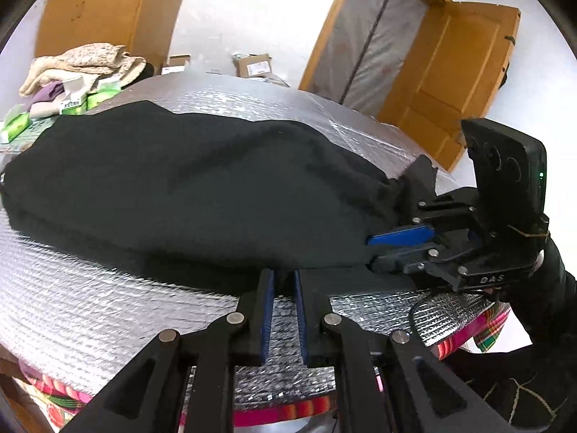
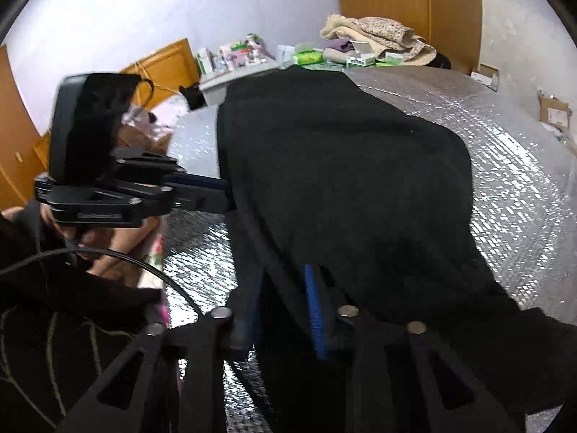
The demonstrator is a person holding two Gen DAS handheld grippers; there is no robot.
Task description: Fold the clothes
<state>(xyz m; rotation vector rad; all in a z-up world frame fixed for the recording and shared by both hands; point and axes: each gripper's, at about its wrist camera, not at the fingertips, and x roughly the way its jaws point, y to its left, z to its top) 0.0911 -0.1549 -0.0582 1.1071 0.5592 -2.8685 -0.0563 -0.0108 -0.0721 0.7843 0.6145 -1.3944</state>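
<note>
Left wrist view: left gripper point(image 1: 283, 278) pinches black garment's point(image 1: 180, 195) near edge.

Left gripper point(image 1: 283, 281): I have it pointing down and forward at the near edge of the bed, blue-padded jaws narrow, pinching a fold of the black garment point(image 1: 173, 187).
Right gripper point(image 2: 285, 288): mine sits rolled on its side, jaws partly apart with black cloth between them; whether the pads press, I cannot tell.
Sleeve point(image 1: 551, 288): dark, behind the right gripper.
</note>
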